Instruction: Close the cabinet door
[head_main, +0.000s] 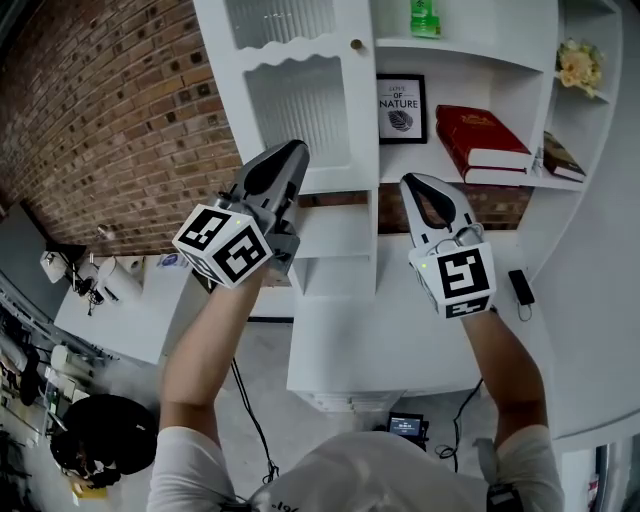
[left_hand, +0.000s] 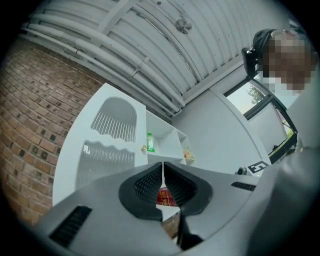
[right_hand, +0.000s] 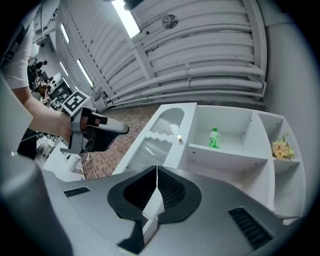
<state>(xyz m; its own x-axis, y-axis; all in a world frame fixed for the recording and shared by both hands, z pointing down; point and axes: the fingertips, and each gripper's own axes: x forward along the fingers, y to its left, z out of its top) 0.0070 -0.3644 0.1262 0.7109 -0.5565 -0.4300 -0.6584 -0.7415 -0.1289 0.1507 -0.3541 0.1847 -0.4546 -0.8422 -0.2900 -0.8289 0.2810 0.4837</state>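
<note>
The white cabinet door (head_main: 300, 100) has two ribbed glass panels and a small brass knob (head_main: 355, 44). It seems to lie flush with the cabinet front, left of the open shelves. My left gripper (head_main: 296, 150) is shut and empty, its tip just in front of the door's lower edge. My right gripper (head_main: 412, 182) is also shut and empty, held below the shelf with the framed picture, right of the door. In the right gripper view the door (right_hand: 150, 145) and knob (right_hand: 179, 137) lie beyond the closed right gripper (right_hand: 157, 171). The left gripper view shows the door (left_hand: 107, 150) above the closed left gripper (left_hand: 163, 165).
The open shelves hold a green bottle (head_main: 425, 18), a framed picture (head_main: 401, 108), a red book (head_main: 480, 135) and flowers (head_main: 578, 65). A brick wall (head_main: 110, 110) stands left of the cabinet, with a cluttered white table (head_main: 130, 310) below it. A black device (head_main: 520, 287) lies on the counter at right.
</note>
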